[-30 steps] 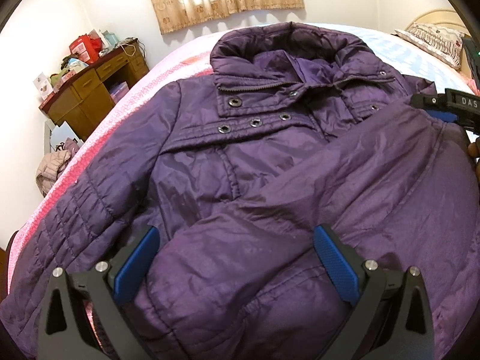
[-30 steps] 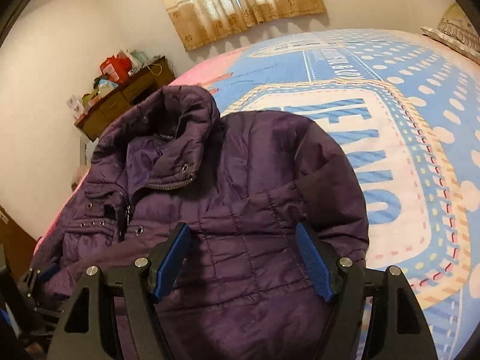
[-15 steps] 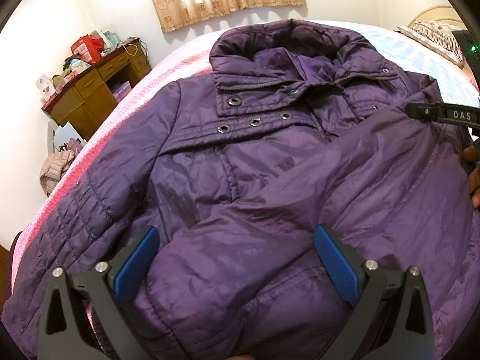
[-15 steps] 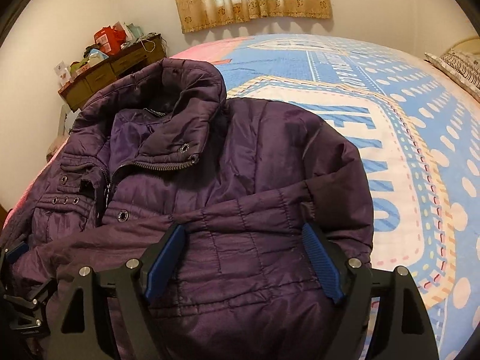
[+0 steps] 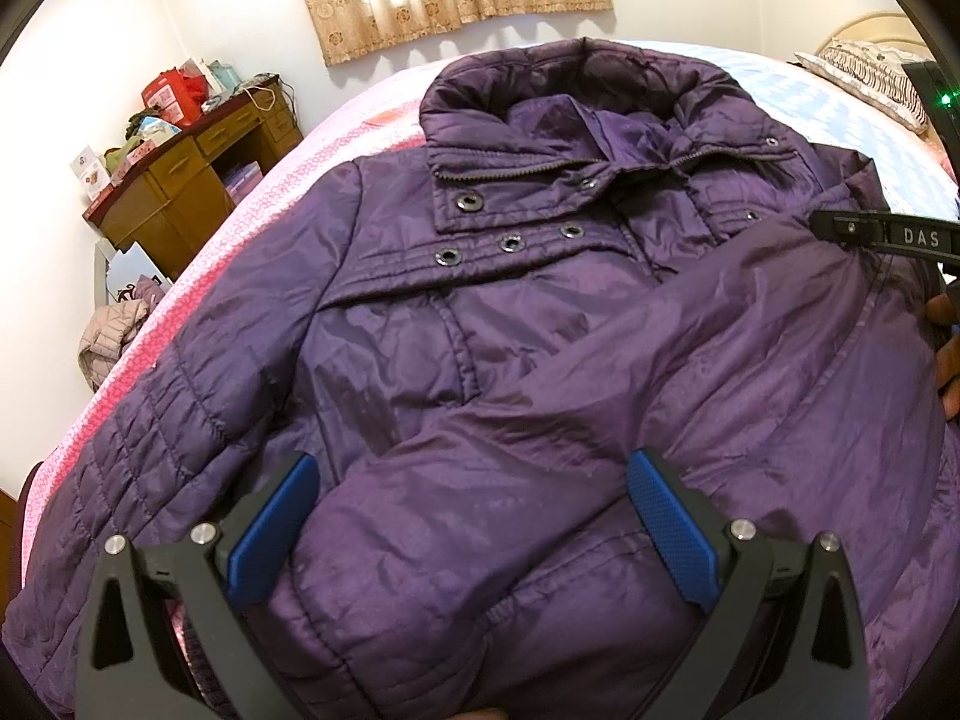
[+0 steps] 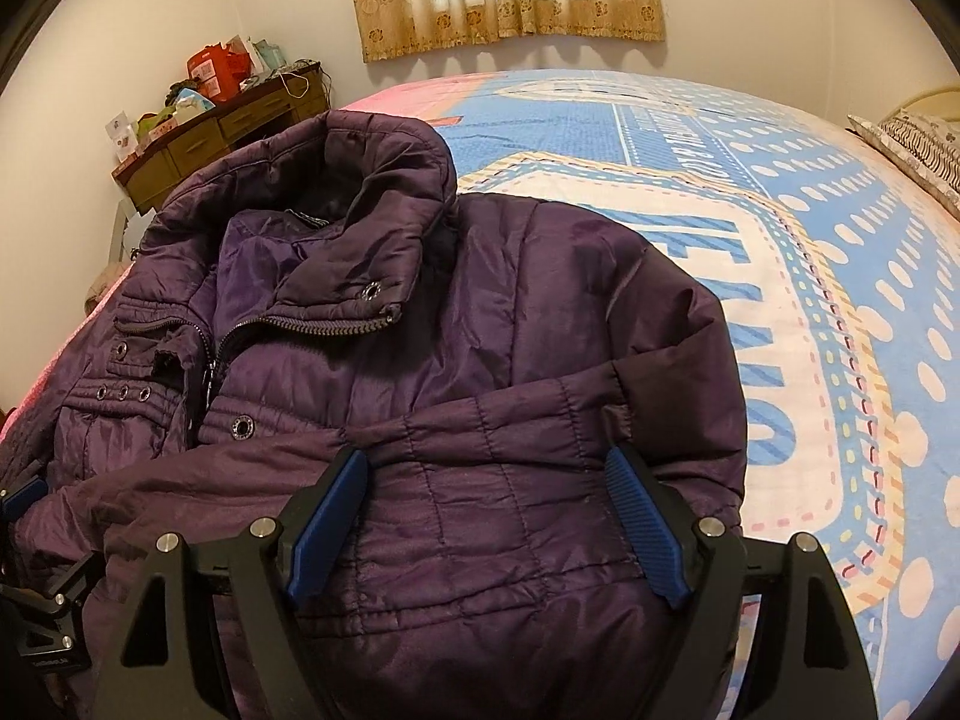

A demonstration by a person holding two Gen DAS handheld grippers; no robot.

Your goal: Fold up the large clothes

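Lying crumpled: quilted purple jacket (image 5: 510, 312) | left gripper (image 5: 474, 516) fingers spread, empty | right gripper (image 6: 489, 516) likewise

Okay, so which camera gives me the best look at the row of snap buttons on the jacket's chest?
The left wrist view: the three snaps sit near centre, large and evenly lit on the purple jacket. The right wrist view shows the same row only small, at its left edge.
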